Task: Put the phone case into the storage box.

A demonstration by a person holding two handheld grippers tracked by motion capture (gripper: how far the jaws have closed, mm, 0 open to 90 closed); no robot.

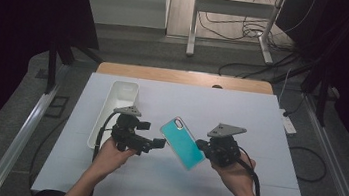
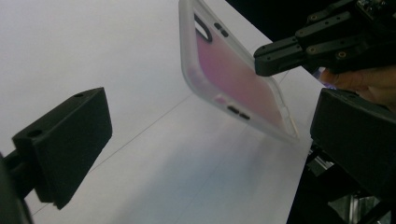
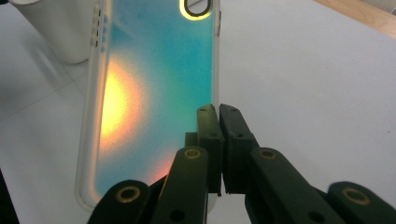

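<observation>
A phone case [image 1: 181, 140] with a clear rim and a shimmering teal back hangs tilted above the white mat. My right gripper [image 1: 201, 145] is shut on its long right edge; in the right gripper view the two jaws [image 3: 218, 119] pinch that rim, and the case [image 3: 149, 88] glows teal and orange. My left gripper [image 1: 155, 144] stands open just left of the case. In the left gripper view its jaws [image 2: 210, 144] are wide apart, with the case [image 2: 233, 77] ahead between them and untouched by the pads. The right gripper's fingers [image 2: 299, 46] clamp the case's far edge there.
A long white bin [image 1: 115, 105] lies on the mat [image 1: 241, 111] behind my left hand, also at the top left of the right gripper view as the bin [image 3: 51, 32]. The wooden table edge [image 1: 185, 77] runs along the back. Cables trail from both grippers.
</observation>
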